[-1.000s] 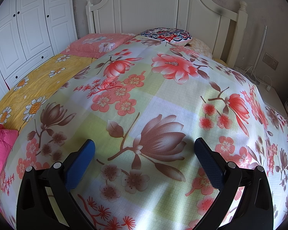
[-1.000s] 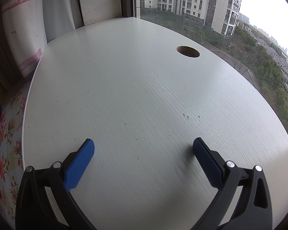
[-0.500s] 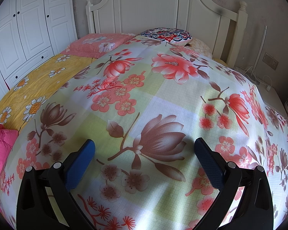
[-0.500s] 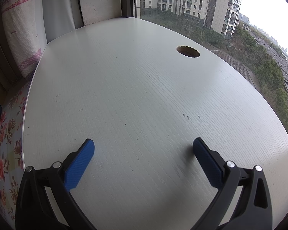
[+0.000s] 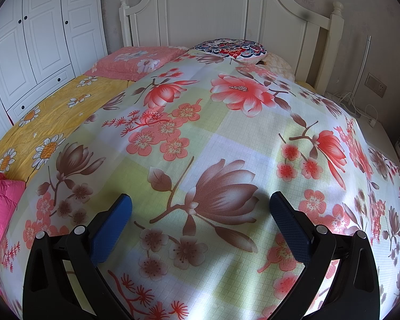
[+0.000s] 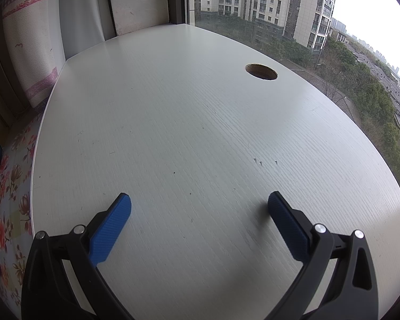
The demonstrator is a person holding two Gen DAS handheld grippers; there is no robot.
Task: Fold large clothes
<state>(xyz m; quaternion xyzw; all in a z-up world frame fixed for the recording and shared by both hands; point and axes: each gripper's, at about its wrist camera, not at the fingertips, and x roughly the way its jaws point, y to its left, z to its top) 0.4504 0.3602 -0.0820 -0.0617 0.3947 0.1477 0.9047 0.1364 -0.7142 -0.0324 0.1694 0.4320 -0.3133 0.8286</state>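
Floral bedspread (image 5: 226,138) fills most of my left wrist view, spread flat across the bed with its pink and brown blossoms facing up. My left gripper (image 5: 200,208) hangs over its near portion with the jaws set wide and nothing between them; both blue pads (image 5: 112,224) are clear of the cloth as far as I can tell. A yellow daisy sheet (image 5: 56,117) shows beside the spread on the left, and a bright pink garment (image 5: 0,205) lies at the left edge, partly cut off by the frame. This is the only clothing I can see; I cannot tell what kind it is. At the head of the bed sit a pink pillow (image 5: 136,61) and a round patterned cushion (image 5: 232,49), both just in front of the white headboard (image 5: 213,10). A white wardrobe (image 5: 40,34) stands along the left wall.

My right gripper (image 6: 199,204) points at a white desk (image 6: 186,122) beside a window (image 6: 253,0), jaws likewise wide and holding nothing. A round cable hole (image 6: 261,71) sits in the far part of the desktop. A strip of floral fabric (image 6: 10,186) runs along the desk's left edge.
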